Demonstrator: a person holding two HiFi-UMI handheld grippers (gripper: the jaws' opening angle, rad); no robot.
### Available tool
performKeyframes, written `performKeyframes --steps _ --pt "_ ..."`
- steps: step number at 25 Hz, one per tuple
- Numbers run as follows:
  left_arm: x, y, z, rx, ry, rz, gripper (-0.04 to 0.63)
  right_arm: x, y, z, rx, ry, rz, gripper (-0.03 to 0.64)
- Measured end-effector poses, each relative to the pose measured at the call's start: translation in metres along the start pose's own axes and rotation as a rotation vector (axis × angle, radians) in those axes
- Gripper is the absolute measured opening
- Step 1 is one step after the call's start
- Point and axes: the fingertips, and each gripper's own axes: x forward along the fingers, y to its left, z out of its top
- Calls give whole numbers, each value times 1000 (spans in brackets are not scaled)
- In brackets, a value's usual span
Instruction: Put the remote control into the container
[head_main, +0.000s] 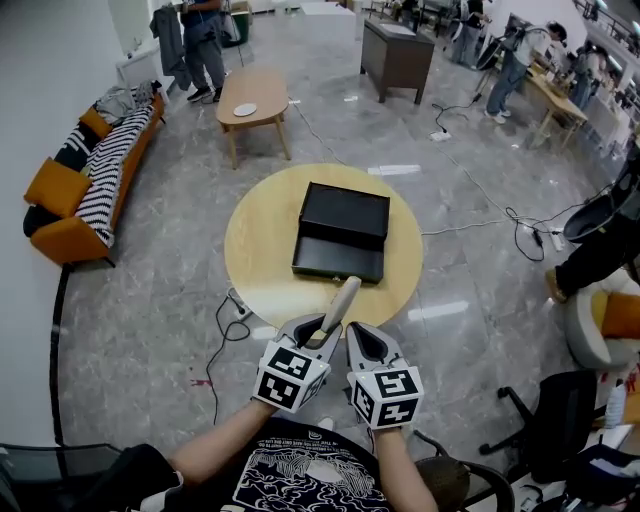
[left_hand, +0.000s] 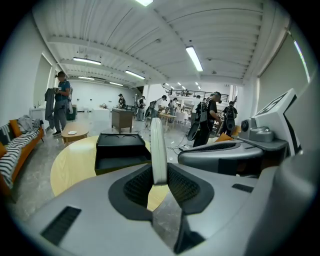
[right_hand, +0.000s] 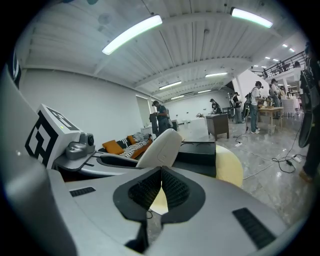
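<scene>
Left gripper (left_hand: 159, 184) clamped on the remote control (left_hand: 158, 145); right gripper (right_hand: 161, 189) closed, empty.
The left gripper's jaws grip the lower end of the pale remote control, which stands up out of them and leans toward the black container (head_main: 340, 232). The remote is held in the air over the near edge of the round wooden table (head_main: 255, 250), not inside the container, which rests on that table. The right gripper sits just beside the left, its jaws pressed together with nothing between them.
</scene>
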Motion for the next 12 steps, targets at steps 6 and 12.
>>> performKeyframes --steps 6,12 --pt "22 29 12 8 15 -27 98 33 -8 13 -4 17 -19 23" --pt "37 50 20 47 44 -69 97 56 -16 24 5 29 -58 23"
